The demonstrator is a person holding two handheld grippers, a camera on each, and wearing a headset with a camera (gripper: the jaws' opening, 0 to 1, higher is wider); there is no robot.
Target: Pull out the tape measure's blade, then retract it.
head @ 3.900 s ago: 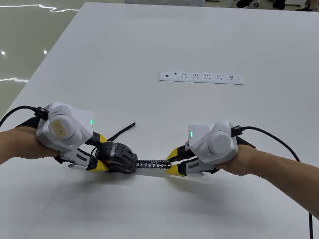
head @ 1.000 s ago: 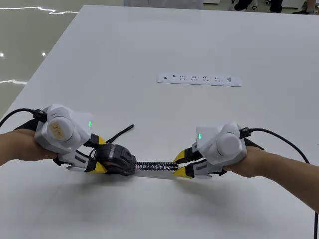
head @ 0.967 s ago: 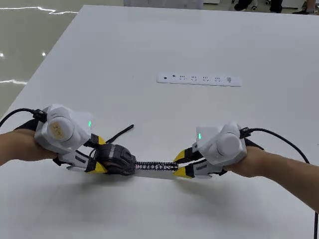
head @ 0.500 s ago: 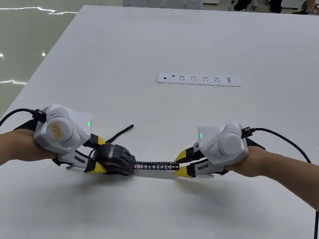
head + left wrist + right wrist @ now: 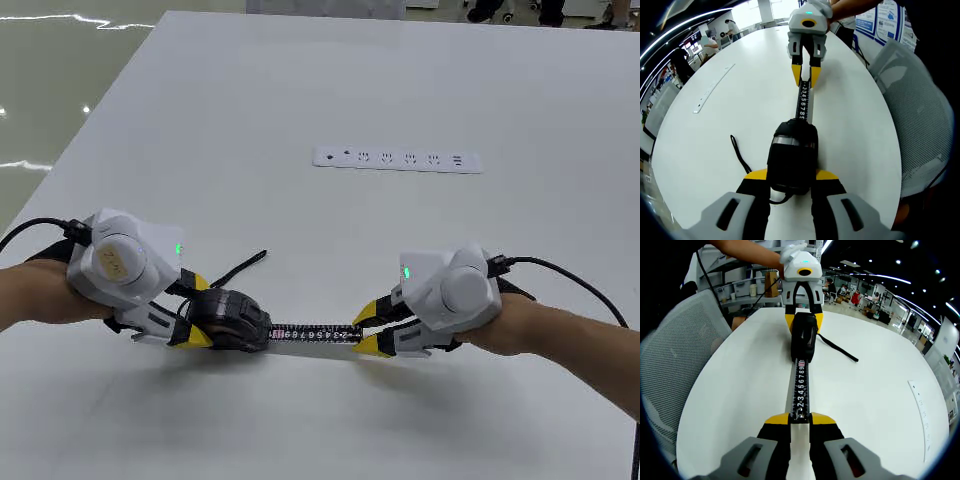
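Observation:
A black tape measure case (image 5: pixel 231 320) (image 5: pixel 792 156) (image 5: pixel 803 337) rests on the white table, with my left gripper (image 5: pixel 197 311) (image 5: pixel 791 176) shut around it. Its black blade (image 5: pixel 312 329) (image 5: pixel 804 101) (image 5: pixel 800 389), printed with white numbers, runs out to the right. My right gripper (image 5: pixel 367 329) (image 5: pixel 800 418) is shut on the blade's tip. The case's black wrist strap (image 5: pixel 242 266) (image 5: pixel 739 155) (image 5: pixel 838 350) trails across the table behind it.
A white power strip (image 5: pixel 396 160) (image 5: pixel 712 88) (image 5: pixel 921 404) lies farther back on the table (image 5: pixel 330 80). A grey mesh chair (image 5: pixel 920 110) (image 5: pixel 675 365) stands by the table's near edge. Black cables (image 5: pixel 560 280) run from both grippers along the person's arms.
My right gripper has drifted a little to the right with the blade tip, so slightly more blade shows. The left gripper and the case have stayed put.

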